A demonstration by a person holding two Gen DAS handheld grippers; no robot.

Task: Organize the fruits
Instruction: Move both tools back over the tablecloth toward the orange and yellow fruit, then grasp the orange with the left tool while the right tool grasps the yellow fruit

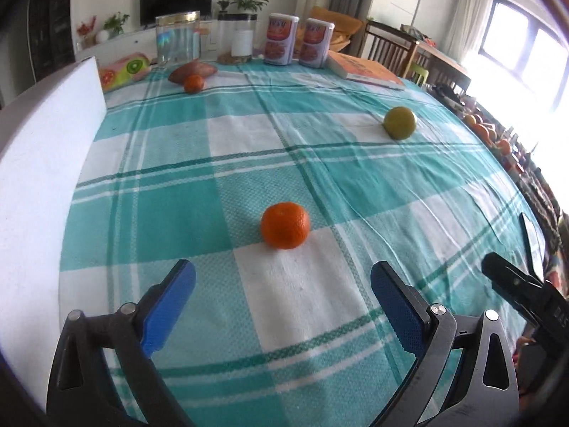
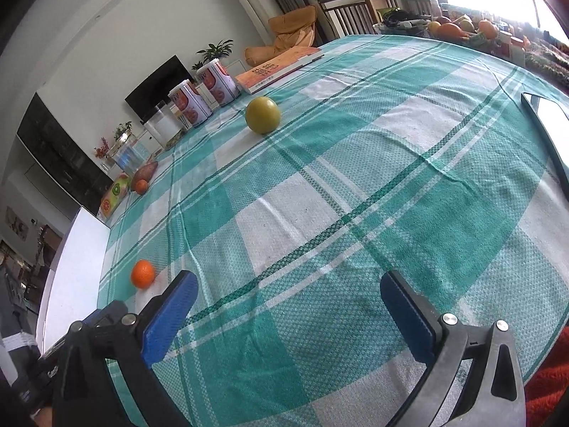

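Note:
An orange tangerine (image 1: 284,226) lies on the teal checked tablecloth (image 1: 320,178), just ahead of my left gripper (image 1: 282,277), which is open and empty. It also shows in the right wrist view (image 2: 143,274), at the far left. A yellow-green fruit (image 1: 400,122) sits farther right; it is far ahead of my right gripper (image 2: 290,288) as the green fruit (image 2: 263,114). The right gripper is open and empty. A second small tangerine (image 1: 193,83) rests against a sweet potato (image 1: 192,71) at the back left.
A white board (image 1: 46,163) stands along the table's left edge. Jars (image 1: 177,37), two cans (image 1: 281,39) and an orange book (image 1: 366,67) line the back. A dark tray edge (image 2: 547,135) sits right. A fruit basket (image 2: 458,30) lies beyond the table.

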